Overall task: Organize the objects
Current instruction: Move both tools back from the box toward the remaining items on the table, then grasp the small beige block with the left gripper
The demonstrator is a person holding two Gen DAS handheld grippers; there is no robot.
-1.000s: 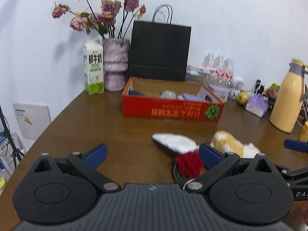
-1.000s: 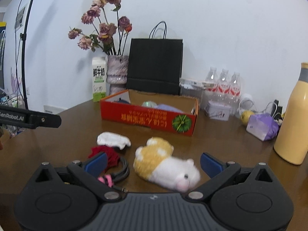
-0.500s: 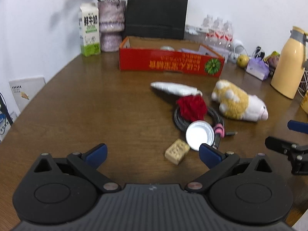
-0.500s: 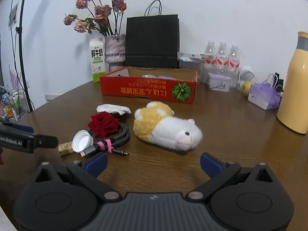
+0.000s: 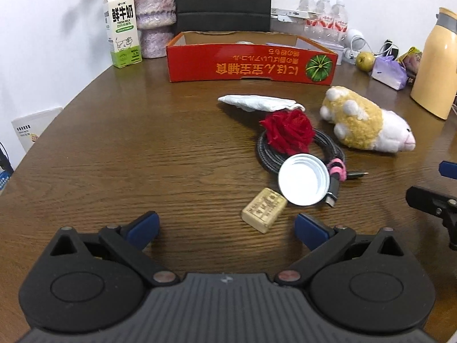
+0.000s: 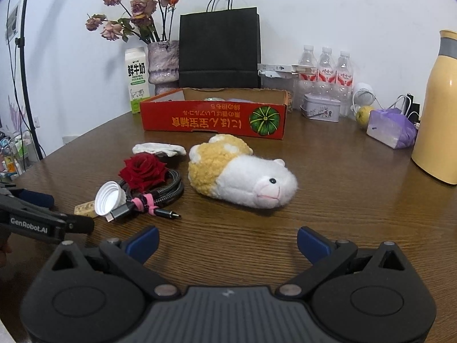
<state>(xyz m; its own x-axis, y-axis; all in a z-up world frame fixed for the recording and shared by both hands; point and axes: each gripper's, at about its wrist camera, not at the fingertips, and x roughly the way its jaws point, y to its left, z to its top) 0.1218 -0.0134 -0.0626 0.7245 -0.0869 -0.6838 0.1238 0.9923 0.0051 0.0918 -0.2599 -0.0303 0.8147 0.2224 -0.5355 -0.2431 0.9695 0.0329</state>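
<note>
Both grippers hang above the near edge of the surface (image 5: 114, 148), empty. The left gripper (image 5: 225, 225) has its jaws spread wide; the right gripper (image 6: 227, 241) likewise stands wide apart, nothing between.

The loose items lie in a cluster in front of the red box (image 5: 251, 64), all still outside it. The plush hamster (image 6: 242, 177) sits nearest the right gripper, ahead of it and clear of the box wall. Left of the hamster lies a coiled cable (image 6: 160, 191) with a red rose (image 6: 142, 170) resting on it and a white bottle cap (image 5: 304, 180) touching its near side. A small tan block (image 5: 264, 210) lies just beside the cap. A white cloth (image 5: 257, 103) lies between the rose and the box.

Handling, as judged: the hamster is soft and light and will compress, so grip across the middle of the body. The cable is limp; take it at the pink tie. The rose looks delicate and should be pinched gently. The cap is thin and likely slippery; take it by its rim. The block is rigid and suits a grip across its short sides.
</note>
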